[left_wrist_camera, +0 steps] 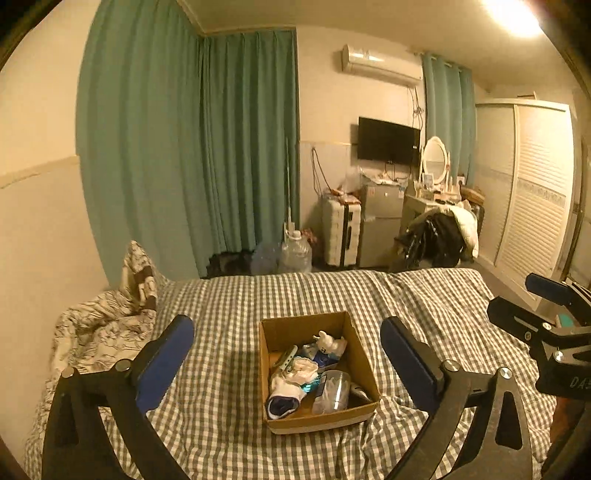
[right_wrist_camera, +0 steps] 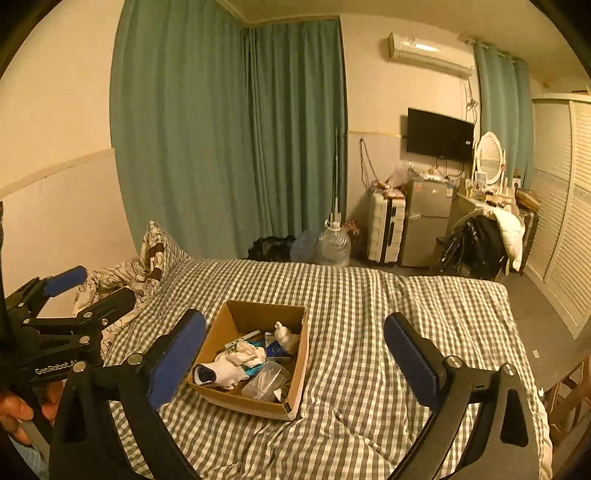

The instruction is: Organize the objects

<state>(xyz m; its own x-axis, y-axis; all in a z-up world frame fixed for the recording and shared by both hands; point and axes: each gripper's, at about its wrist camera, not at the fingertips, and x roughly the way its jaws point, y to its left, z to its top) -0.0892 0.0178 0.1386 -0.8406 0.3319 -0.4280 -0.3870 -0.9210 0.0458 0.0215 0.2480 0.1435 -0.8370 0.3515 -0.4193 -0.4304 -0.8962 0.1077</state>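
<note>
Bed [right_wrist_camera: 369,332]; L gripper [right_wrist_camera: 79,291] "GenRobot.AI"

Dim amber light, ceiling lamp [left_wrist_camera: 517,14] glaring, edges fisheye-warped.

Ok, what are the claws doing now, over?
Left claw open, empty. Right claw open, empty. Cardboard box on bed, full of small stuff. Nothing in the way.

Grey-and-white checked bedspread [left_wrist_camera: 406,295], brown cardboard box [left_wrist_camera: 364,373], green curtains [left_wrist_camera: 184,147], blue-padded black jaws.
</note>
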